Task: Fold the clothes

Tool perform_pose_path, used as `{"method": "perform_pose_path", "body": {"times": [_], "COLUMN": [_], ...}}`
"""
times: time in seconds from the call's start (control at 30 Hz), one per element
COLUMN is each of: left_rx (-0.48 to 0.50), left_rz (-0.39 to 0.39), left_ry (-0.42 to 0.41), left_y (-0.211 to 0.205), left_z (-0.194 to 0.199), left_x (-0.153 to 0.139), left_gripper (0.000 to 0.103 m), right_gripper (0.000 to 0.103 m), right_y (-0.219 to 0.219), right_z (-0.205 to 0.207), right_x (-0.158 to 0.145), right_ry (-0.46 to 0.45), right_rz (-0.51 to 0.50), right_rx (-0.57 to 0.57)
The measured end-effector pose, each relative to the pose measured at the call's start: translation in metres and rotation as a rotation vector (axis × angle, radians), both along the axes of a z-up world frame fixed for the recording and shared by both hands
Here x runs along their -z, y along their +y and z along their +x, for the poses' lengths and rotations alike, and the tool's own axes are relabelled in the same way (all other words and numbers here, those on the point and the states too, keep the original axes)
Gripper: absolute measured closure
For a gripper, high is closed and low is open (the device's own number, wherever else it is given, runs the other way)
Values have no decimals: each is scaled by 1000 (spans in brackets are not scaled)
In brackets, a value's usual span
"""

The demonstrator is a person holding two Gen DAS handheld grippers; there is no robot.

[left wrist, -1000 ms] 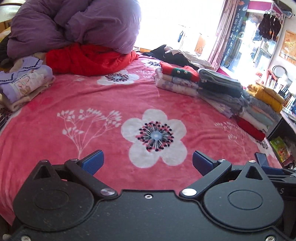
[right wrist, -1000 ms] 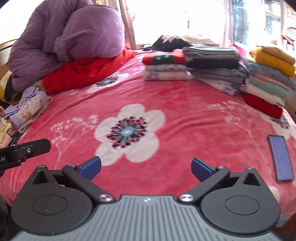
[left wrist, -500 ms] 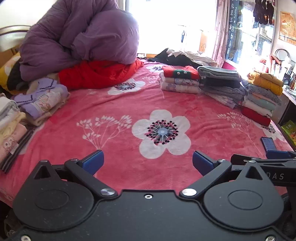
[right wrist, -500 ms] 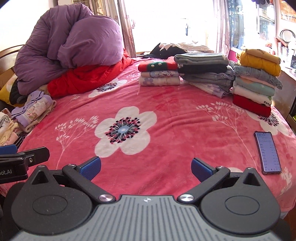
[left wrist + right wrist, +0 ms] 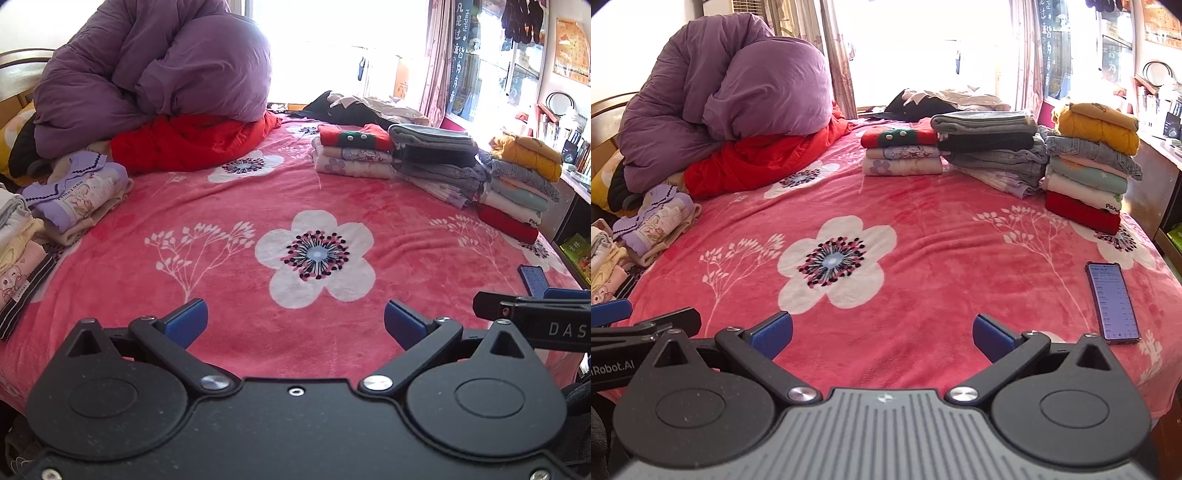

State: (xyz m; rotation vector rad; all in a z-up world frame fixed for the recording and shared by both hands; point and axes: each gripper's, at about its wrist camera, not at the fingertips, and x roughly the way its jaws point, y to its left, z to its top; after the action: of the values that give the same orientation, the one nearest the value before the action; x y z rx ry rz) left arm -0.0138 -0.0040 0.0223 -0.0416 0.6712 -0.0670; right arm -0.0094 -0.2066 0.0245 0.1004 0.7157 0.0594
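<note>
Left gripper [image 5: 293,319] and right gripper [image 5: 882,334] both gape wide, empty, over the blanket [image 5: 942,236]; folded stacks [image 5: 993,147] sit far right, more folded clothes [image 5: 74,192] at left edge.

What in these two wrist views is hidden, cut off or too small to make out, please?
- Phone screen text: too small in the right wrist view; in the left wrist view the right gripper hides most of it.
- Clothes pile by the window: washed out by glare, so the garments cannot be counted.
- Folded stack at the left edge: cut off by the frame.
- Near bed edge: hidden behind the left gripper and right gripper, both open and empty.
</note>
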Motion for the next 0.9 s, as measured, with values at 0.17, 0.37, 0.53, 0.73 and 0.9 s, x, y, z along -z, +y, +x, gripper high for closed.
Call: {"method": "perform_pose_path", "body": {"times": [0.17,0.37,0.53,0.73,0.9], "left_rx": [-5,-2,-4,-1,6], "left_rz": [-6,-1,-1,5,-6], "left_ry": [18,27,34,38,34], "left_y": [-1,-2,-1,0,1], "left_z": [6,8,11,13,11], "left_x": [5,12,17,20,20], "left_gripper": [0,0,0,0,0], "right_gripper": [0,0,0,0,0], "right_y": [2,7,8,11,10], "right_z": [1,2,6,8,8], "right_x": [8,18,24,27,27], "right_ry": [10,21,29,31,28], "right_rz": [-16,-42,-40,-58,-48], "right_rx": [9,-2,0,1,8]}}
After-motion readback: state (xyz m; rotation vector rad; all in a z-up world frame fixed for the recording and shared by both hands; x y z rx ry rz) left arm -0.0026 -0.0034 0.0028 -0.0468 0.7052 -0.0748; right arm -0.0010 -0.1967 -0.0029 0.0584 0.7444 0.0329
